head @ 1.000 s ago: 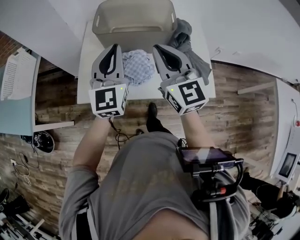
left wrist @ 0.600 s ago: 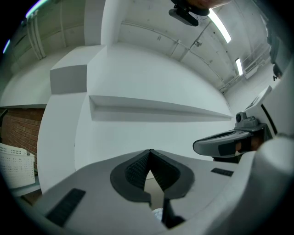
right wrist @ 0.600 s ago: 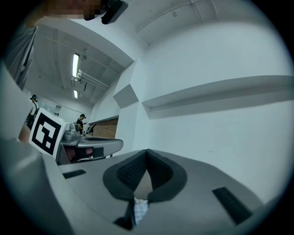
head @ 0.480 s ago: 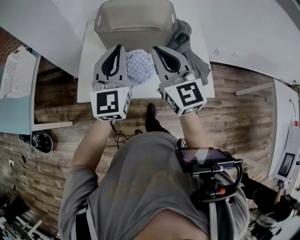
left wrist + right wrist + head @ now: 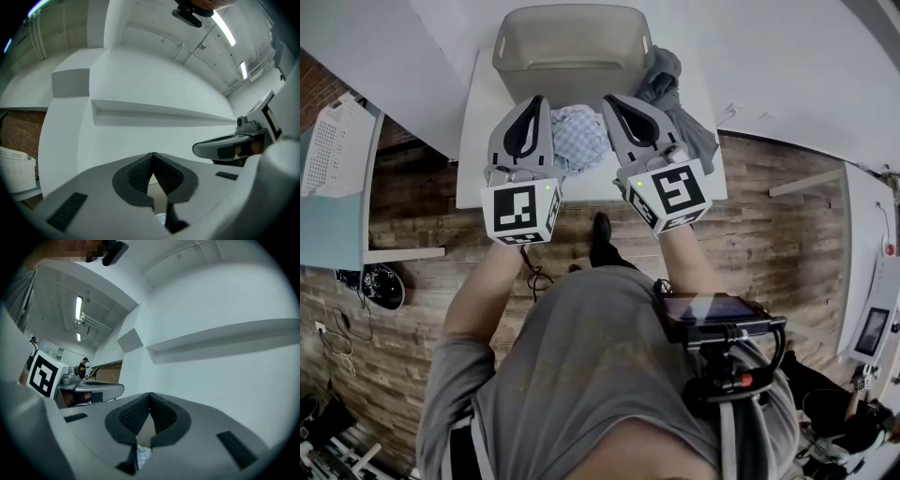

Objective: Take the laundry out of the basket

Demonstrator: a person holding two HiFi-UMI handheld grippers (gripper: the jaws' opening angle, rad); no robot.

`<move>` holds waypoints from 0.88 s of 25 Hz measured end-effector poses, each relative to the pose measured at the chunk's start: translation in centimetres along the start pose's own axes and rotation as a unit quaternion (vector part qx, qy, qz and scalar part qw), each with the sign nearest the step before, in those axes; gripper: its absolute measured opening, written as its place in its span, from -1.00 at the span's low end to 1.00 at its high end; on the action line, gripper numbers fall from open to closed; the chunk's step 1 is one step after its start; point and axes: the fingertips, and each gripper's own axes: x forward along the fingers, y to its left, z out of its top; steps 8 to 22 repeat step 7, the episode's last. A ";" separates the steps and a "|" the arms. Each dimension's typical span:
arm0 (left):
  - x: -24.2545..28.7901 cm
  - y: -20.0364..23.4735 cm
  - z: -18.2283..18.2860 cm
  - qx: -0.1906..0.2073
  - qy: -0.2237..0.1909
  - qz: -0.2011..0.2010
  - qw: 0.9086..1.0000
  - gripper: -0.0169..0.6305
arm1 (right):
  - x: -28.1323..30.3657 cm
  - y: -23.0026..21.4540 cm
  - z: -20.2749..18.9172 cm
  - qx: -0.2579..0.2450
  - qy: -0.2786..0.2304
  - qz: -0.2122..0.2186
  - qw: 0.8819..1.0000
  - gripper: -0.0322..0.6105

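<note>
Below and between both pairs of jaws, checked cloth (image 5: 579, 136)

The person wears a grey short-sleeved T-shirt (image 5: 581, 375) with a black mount (image 5: 727, 361) at the front carrying a dark phone-like device (image 5: 712, 312), while the left gripper (image 5: 541, 101) and right gripper (image 5: 609, 98) are pale grey shells with black ribbed pads (image 5: 140, 173) and white cubes (image 5: 521, 210) printed with black square markers
</note>
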 end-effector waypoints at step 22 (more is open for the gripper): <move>-0.2 0.1 0.0 0.000 0.002 0.002 1.000 -0.92 | -0.1 -0.1 0.2 0.000 0.002 0.001 1.000 -0.88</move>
